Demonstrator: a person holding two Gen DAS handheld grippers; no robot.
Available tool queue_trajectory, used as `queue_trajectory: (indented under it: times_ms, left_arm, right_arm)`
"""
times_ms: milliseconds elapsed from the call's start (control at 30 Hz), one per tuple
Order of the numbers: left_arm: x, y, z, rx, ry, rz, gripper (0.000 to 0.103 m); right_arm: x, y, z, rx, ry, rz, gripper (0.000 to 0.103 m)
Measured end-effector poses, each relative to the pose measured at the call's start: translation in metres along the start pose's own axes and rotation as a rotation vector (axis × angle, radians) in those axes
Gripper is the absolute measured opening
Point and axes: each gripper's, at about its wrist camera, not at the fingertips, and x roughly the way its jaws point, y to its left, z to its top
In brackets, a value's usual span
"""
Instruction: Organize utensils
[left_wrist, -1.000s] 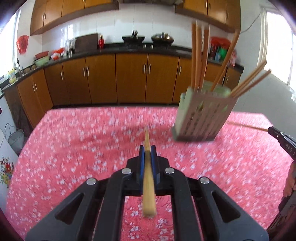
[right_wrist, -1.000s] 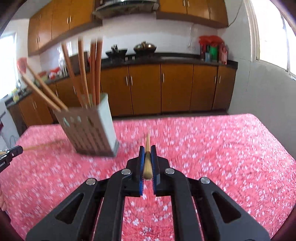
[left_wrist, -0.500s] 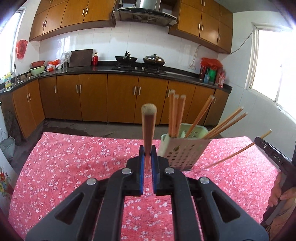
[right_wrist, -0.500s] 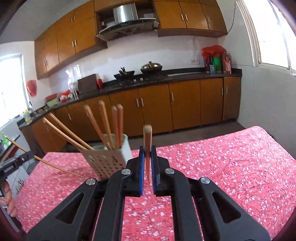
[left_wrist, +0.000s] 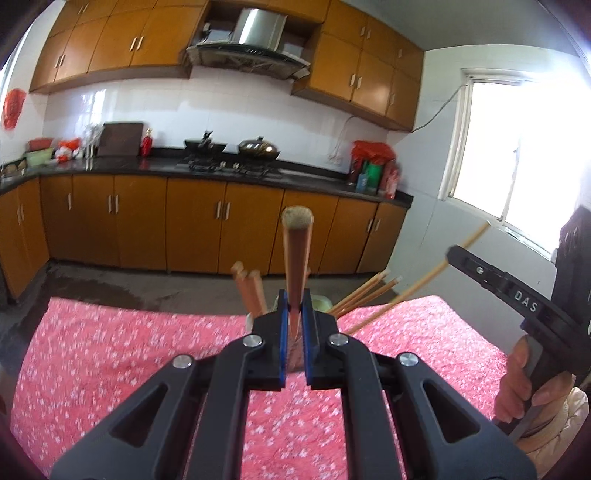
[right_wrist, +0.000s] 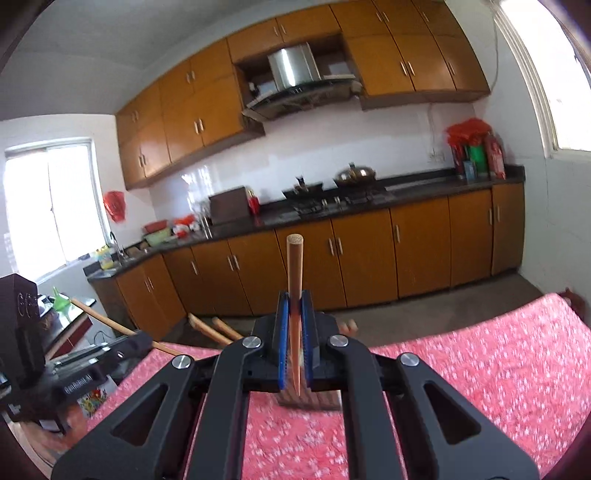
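My left gripper (left_wrist: 295, 310) is shut on a wooden chopstick (left_wrist: 296, 258) that stands upright, thick end up. My right gripper (right_wrist: 294, 314) is shut on a second chopstick (right_wrist: 294, 266), also upright. Both hang above the table. The perforated utensil holder (right_wrist: 310, 399) sits right behind the fingers and is mostly hidden, with only its pale green rim (left_wrist: 322, 302) showing in the left wrist view. Several chopsticks (left_wrist: 364, 293) lean out of it. Each view shows the other gripper at its edge: the right gripper (left_wrist: 456, 256) and the left gripper (right_wrist: 142, 339).
A red floral cloth (left_wrist: 110, 350) covers the table (right_wrist: 480, 350). A person's hand (left_wrist: 521, 380) grips the right handle. Beyond the table's far edge are a bare floor, brown cabinets (left_wrist: 192, 225) and a dark counter with a stove and pots (left_wrist: 229, 151).
Both grippers have risen with their chopsticks, which have tipped up to vertical. The holder has sunk in both views and now sits mostly hidden behind the fingers.
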Motion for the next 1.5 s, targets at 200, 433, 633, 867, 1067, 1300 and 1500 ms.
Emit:
queue_trajectory:
  times_ms: [200,433,633,867,1067,1300,1500]
  left_arm:
    - [0.006,-0.021,0.028,0.048,-0.063,0.017,0.008]
    - [0.036,-0.025,0.043,0.087,-0.025,0.077,0.008]
    - [0.068,-0.011,0.037,0.078,0.049,0.099,0.008]
    - [0.090,-0.007,0.030,0.075,0.088,0.104,0.008]
    - [0.091,0.003,0.028,0.046,0.085,0.104,0.010]
    - [0.072,0.012,0.032,0.007,0.038,0.109,0.020]
    - [0.029,0.020,0.025,0.013,-0.050,0.157,0.054]
  right_arm:
    - [0.001,0.013,0.026,-0.022,-0.090,0.002,0.007]
    - [0.027,0.011,0.032,-0.041,-0.107,-0.056,0.007]
    - [0.069,0.004,0.012,-0.055,0.006,-0.102,0.007]
    - [0.082,-0.002,0.002,-0.041,0.062,-0.104,0.008]
    - [0.078,-0.007,0.002,-0.026,0.064,-0.099,0.008]
    - [0.066,-0.008,0.006,-0.026,0.029,-0.110,0.031]
    - [0.031,-0.006,-0.002,-0.044,-0.039,-0.150,0.083]
